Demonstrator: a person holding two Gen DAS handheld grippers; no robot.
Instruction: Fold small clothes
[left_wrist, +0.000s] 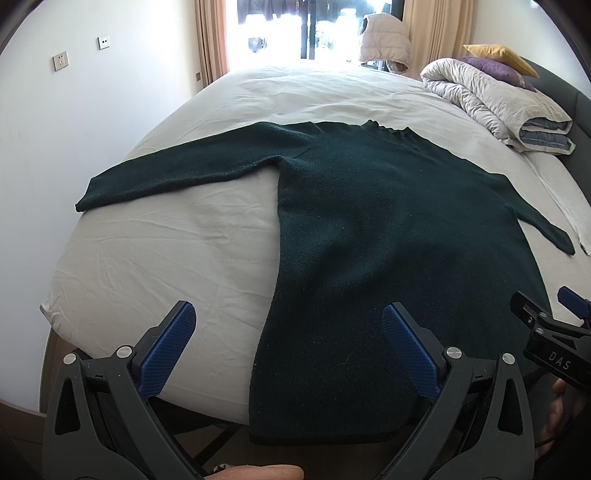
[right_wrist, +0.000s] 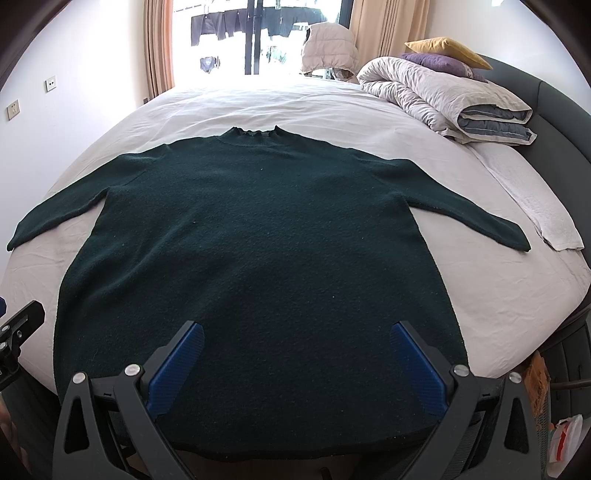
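Observation:
A dark green knit sweater (right_wrist: 266, 240) lies flat on the bed, collar at the far side, both sleeves spread outwards, hem hanging over the near edge. It also shows in the left wrist view (left_wrist: 388, 229). My left gripper (left_wrist: 288, 317) is open and empty, held above the sweater's left side and hem. My right gripper (right_wrist: 297, 336) is open and empty, held above the middle of the sweater's lower part. The right gripper's tip also shows in the left wrist view (left_wrist: 546, 321) at the right edge.
The bed has a white sheet (right_wrist: 480, 295). A rolled duvet (right_wrist: 443, 99) with purple and yellow pillows (right_wrist: 443, 51) lies at the far right by the dark headboard. A white towel (right_wrist: 546, 214) lies beyond the right sleeve. Curtains and a bright window stand behind.

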